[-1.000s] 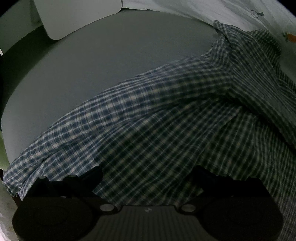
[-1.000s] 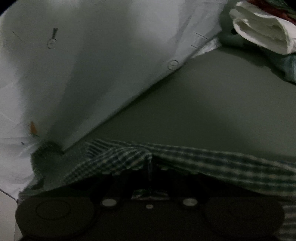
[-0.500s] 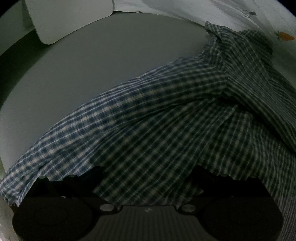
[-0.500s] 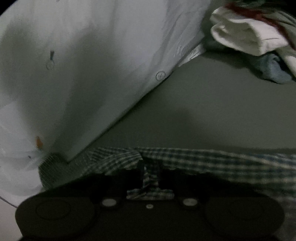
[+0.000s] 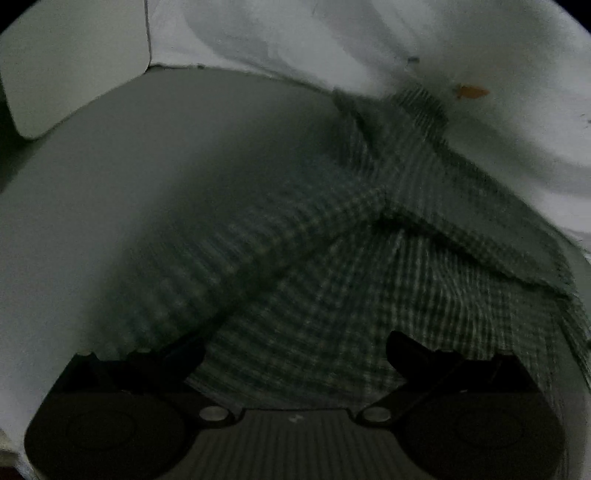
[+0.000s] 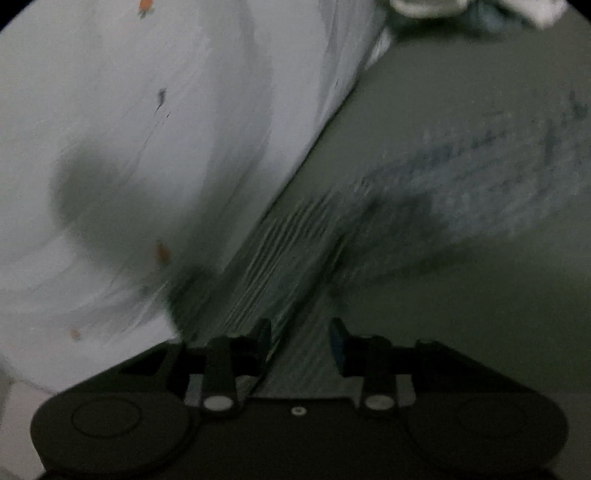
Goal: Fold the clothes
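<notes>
The dark blue-and-white checked cotton shirt [image 5: 369, 266] lies spread over the plain grey bench [image 5: 147, 155], rumpled, with one folded flap crossing it from lower left to upper right. In the left wrist view the left tongs [image 5: 295, 347] stand wide apart directly above the shirt's near part; the checked cloth fills the whole gap between the two black fingers [image 5: 184, 350] and runs on beneath them, but the pads do not press on it. The shirt's far end reaches under the edge of a white printed cloth with small orange marks [image 5: 443, 44], which bounds the bench at the back and right. A flat white panel with a rounded corner [image 5: 70, 62] stands at the upper left.

In the right wrist view, which is heavily blurred, the right tongs [image 6: 300, 338] are opening, their jaws a little apart. A strip of the checked shirt [image 6: 288, 266] passes between the fingers and stretches away to the upper right across the bench [image 6: 480, 295]; neither pad grips it. The white printed cloth [image 6: 147, 129] fills the left side, just beside the shirt. A pile of pale folded laundry [image 6: 480, 11] lies at the top edge, well apart from the tongs.
</notes>
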The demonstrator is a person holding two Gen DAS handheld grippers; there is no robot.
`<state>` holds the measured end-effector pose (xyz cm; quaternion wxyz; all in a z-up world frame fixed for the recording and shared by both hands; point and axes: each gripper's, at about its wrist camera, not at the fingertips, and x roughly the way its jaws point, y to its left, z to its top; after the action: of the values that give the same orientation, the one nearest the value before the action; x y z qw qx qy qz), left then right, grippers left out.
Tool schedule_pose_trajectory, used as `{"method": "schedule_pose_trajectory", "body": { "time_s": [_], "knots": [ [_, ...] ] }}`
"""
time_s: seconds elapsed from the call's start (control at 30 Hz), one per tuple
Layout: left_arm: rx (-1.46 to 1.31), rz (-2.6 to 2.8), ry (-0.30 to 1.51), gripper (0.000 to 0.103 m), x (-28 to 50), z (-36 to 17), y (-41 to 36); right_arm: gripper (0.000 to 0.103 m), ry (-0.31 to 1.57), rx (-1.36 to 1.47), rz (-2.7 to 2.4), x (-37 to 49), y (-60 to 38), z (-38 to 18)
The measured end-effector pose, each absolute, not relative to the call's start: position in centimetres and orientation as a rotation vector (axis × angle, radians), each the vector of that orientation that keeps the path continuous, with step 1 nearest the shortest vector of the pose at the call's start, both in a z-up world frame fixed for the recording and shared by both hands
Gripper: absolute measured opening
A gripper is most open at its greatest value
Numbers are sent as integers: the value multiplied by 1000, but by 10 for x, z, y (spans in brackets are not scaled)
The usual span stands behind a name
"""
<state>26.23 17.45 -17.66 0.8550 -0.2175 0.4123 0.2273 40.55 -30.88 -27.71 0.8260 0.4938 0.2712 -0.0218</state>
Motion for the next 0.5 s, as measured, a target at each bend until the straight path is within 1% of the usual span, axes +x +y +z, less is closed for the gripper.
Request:
{"method": "schedule_pose_trajectory", "body": {
  "time_s": [0.1, 0.23, 0.5],
  "knots": [
    [-420, 439, 863, 103, 252, -168, 202, 35, 596, 1116, 7, 391, -262, -283],
    [-389, 388, 860, 103, 226, -168, 243, 36, 670, 1170, 65, 376, -187, -298],
    [-337, 310, 957, 103, 187, -185, 310, 36, 774, 1344, 225, 359, -43, -336]
  ]
}}
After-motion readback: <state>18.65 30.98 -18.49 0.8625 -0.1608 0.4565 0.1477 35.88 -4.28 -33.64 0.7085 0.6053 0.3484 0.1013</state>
